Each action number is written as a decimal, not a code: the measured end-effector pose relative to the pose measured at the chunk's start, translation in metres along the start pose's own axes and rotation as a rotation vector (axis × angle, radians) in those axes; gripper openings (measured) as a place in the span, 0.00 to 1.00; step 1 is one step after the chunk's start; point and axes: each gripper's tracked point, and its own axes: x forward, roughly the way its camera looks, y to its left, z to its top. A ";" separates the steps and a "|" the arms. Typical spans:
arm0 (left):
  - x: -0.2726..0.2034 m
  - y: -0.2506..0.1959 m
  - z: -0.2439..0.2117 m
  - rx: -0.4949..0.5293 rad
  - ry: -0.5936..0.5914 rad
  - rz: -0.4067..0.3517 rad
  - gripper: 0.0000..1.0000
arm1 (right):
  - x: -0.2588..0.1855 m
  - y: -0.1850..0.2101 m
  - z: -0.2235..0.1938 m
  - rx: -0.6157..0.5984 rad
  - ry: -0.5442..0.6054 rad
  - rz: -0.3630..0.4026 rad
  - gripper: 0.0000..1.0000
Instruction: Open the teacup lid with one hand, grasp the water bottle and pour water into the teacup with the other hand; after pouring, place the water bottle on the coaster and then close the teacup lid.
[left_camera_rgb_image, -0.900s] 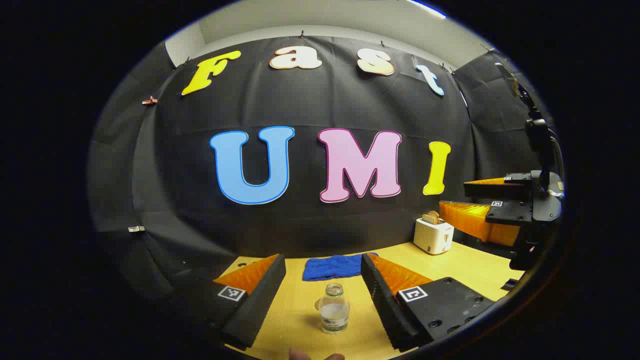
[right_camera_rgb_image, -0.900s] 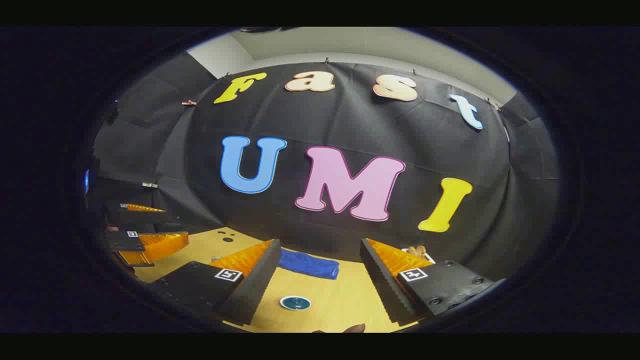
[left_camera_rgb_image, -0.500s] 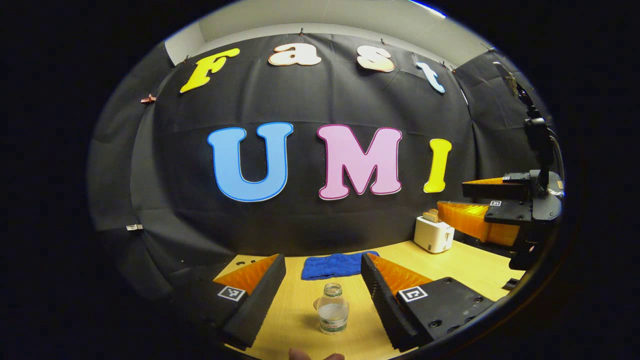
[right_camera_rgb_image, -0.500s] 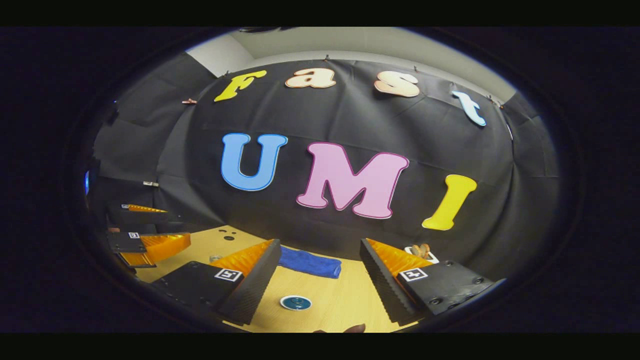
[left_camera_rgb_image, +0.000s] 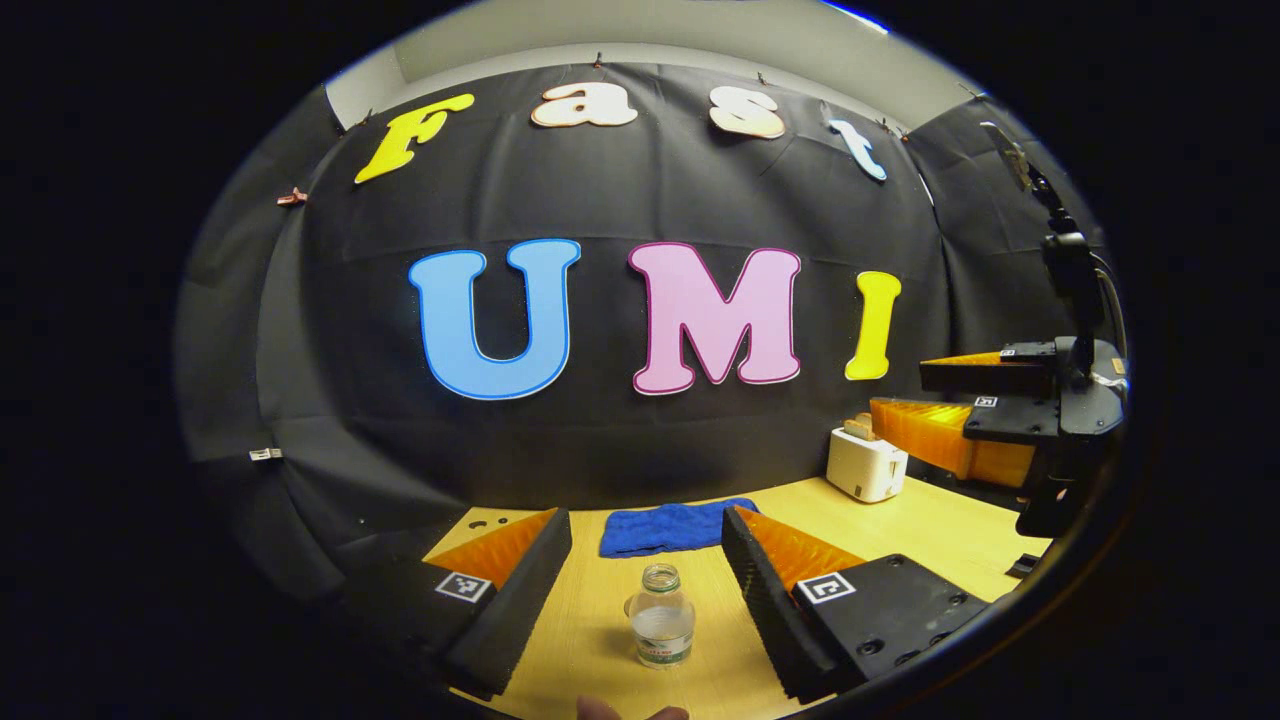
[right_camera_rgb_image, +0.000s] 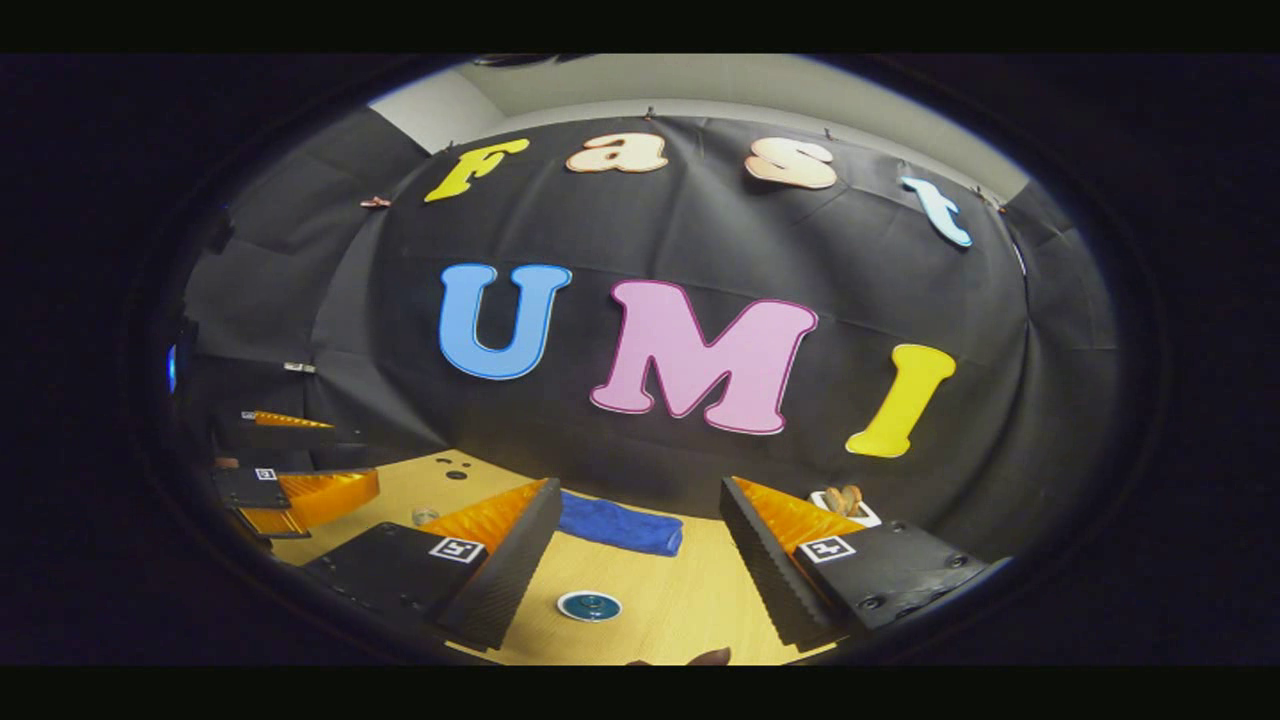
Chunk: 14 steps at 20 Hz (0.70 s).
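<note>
An uncapped clear water bottle (left_camera_rgb_image: 661, 628) with a green label stands on the wooden table (left_camera_rgb_image: 940, 530), low between the fingers of my left gripper (left_camera_rgb_image: 645, 515), which is open and not touching it. The left gripper view also shows my right gripper (left_camera_rgb_image: 900, 392) at the far right, open and held above the table. In the right gripper view, a small round teal piece with a pale rim (right_camera_rgb_image: 589, 605) lies on the table between the fingers of my open right gripper (right_camera_rgb_image: 640, 487); I cannot tell whether it is the teacup lid or the coaster. My left gripper (right_camera_rgb_image: 350, 450) hovers at the left there, near the bottle's top (right_camera_rgb_image: 425, 516).
A folded blue cloth (left_camera_rgb_image: 665, 527) lies at the back of the table by the black wall. A white toaster (left_camera_rgb_image: 866, 465) holding toast stands at the back right. The cloth (right_camera_rgb_image: 620, 525) and toaster (right_camera_rgb_image: 845, 503) also show behind my right fingers.
Both views have drifted slightly. The bottle sits a little more to the left between my left fingers. Both grippers stay open and nothing has been taken hold of.
</note>
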 end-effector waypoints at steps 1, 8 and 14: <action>0.001 0.000 0.001 0.000 0.000 -0.002 0.95 | 0.001 0.000 -0.001 0.001 0.002 0.002 0.98; 0.005 -0.003 -0.028 -0.006 0.020 -0.005 0.95 | 0.008 0.008 -0.052 0.010 0.057 0.031 0.98; 0.018 -0.014 -0.084 -0.010 0.048 -0.009 0.95 | 0.026 0.016 -0.130 0.007 0.110 0.053 0.98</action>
